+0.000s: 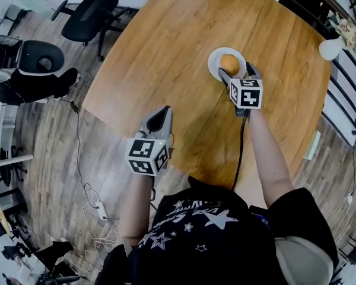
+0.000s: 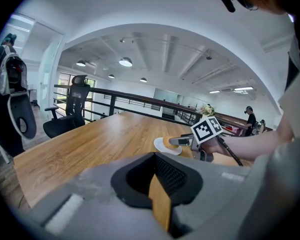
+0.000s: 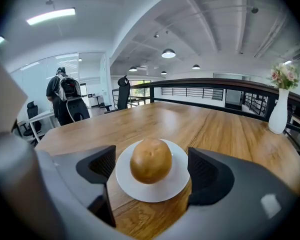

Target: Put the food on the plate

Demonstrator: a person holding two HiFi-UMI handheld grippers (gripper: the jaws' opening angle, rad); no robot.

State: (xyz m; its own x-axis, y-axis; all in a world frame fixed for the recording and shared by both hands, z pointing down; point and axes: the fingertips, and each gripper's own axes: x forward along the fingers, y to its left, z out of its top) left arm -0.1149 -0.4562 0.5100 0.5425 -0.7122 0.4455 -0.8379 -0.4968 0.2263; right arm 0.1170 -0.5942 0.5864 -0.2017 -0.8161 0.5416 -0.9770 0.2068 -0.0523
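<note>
Right tongs [image 3: 151, 167] are spread wide, one jaw on each side of the small white plate [image 3: 140, 191] and not pinching anything. The food, a round brown bun [image 3: 150, 160], sits in the middle of that plate with nothing touching it. Its top looks a bit dimpled. The plate is on the wooden surface [image 1: 166, 58], over toward the far right part of it from where the person stands. Left tongs [image 1: 159, 116] are well apart from all that, held over the near edge of the surface, jaws pulled in narrow with only a thin slit between them and nothing in it. Far right corner of the surface has a white vase [image 3: 277, 115] with pale flowers in it, nowhere near the plate. Off past the left side there's a black office chair [image 1: 92, 10] on the wood floor, and the right gripper view also catches a person with a backpack [image 3: 65, 96] way off in the background.
</note>
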